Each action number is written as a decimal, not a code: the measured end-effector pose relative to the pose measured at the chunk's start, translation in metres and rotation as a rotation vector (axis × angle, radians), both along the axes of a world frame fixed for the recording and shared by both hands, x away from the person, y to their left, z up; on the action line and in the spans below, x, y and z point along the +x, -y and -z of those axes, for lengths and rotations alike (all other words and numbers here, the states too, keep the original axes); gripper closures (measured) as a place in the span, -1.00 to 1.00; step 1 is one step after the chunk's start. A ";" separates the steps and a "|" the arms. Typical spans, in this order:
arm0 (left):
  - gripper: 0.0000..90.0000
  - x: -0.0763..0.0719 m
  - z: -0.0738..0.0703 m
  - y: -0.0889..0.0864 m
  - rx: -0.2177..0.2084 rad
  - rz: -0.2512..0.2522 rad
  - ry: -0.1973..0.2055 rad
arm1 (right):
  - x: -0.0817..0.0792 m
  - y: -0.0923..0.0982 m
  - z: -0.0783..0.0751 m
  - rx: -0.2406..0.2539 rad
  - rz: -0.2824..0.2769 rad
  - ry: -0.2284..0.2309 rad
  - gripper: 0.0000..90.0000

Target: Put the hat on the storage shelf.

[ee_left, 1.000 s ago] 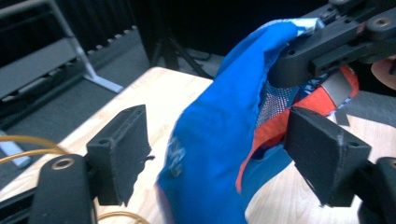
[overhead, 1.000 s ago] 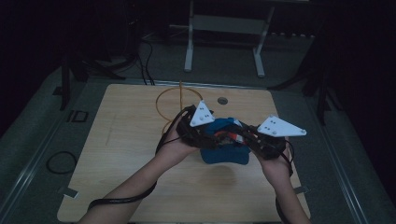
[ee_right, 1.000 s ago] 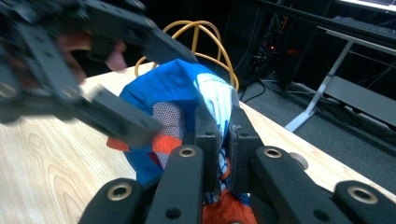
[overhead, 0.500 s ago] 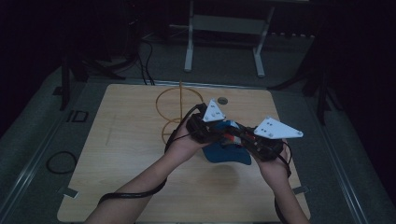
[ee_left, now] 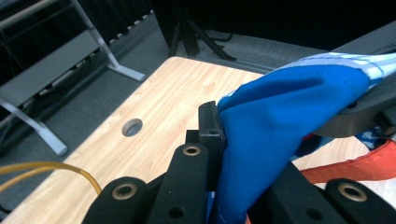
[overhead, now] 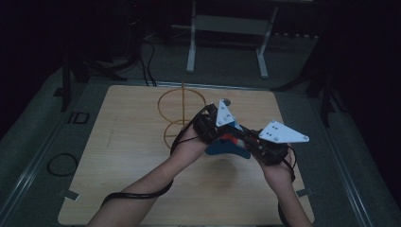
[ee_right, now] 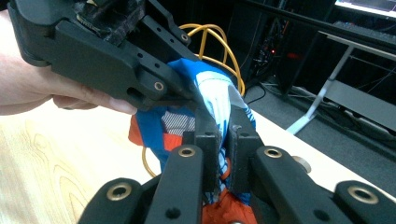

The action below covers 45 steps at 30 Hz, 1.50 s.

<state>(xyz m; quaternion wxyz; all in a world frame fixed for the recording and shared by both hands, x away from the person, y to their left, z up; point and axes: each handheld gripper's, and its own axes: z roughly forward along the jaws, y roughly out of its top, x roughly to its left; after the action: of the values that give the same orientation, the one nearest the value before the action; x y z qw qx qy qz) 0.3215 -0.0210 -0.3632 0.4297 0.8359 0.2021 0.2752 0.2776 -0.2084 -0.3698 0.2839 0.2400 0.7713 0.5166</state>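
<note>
Both grippers hold one piece of blue cloth (overhead: 227, 147) between them, lifted above the tabletop (overhead: 127, 156) just right of the middle of the high view. The left gripper (ee_left: 212, 140) has its fingers clenched on a fold of the blue fabric, which bulges out to the right of the frame in the left gripper view. The right gripper (ee_right: 223, 135) pinches a blue and white patterned edge of the same cloth between its fingers, with orange trim hanging below at the bottom centre of its view. In the high view the two grippers sit close together, almost touching, so the cloth is bunched rather than spread.

A yellow wire stand (overhead: 182, 111) made of hoops on an upright rod stands just behind the hands, toward the upper middle of the tabletop; part of it also shows behind the cloth in the right gripper view.

As a judgement, the work looks to be in its middle: the cloth is picked up and secured by both grippers, but it is not yet laid flat, folded neatly or placed anywhere. Whether it is meant for the stand cannot be told.
</note>
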 end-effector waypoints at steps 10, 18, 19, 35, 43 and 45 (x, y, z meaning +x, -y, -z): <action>0.99 -0.011 -0.013 0.004 -0.016 0.035 0.045 | -0.024 0.015 -0.007 0.052 -0.017 0.025 0.66; 0.99 -0.013 -0.016 -0.010 -0.082 0.104 0.121 | -0.047 0.029 -0.016 0.119 -0.080 0.045 0.38; 0.99 -0.013 -0.015 -0.013 -0.082 0.101 0.139 | -0.050 0.031 -0.017 0.126 -0.086 0.052 0.36; 0.98 -0.021 0.002 -0.074 -0.212 0.356 0.289 | -0.045 0.054 -0.013 0.124 -0.075 0.023 0.36; 0.97 -0.022 0.004 -0.093 -0.244 0.569 0.266 | -0.041 0.044 -0.006 0.130 -0.156 -0.029 0.36; 0.97 -0.023 0.005 -0.095 -0.255 0.608 0.259 | -0.041 0.040 -0.005 0.127 -0.176 -0.041 0.36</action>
<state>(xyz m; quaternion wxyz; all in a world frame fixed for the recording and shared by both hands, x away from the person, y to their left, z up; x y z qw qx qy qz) 0.2988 0.0738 -0.3679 0.6151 0.7555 -0.0795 0.2110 0.2368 -0.2483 -0.3651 0.2058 0.1994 0.7608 0.5822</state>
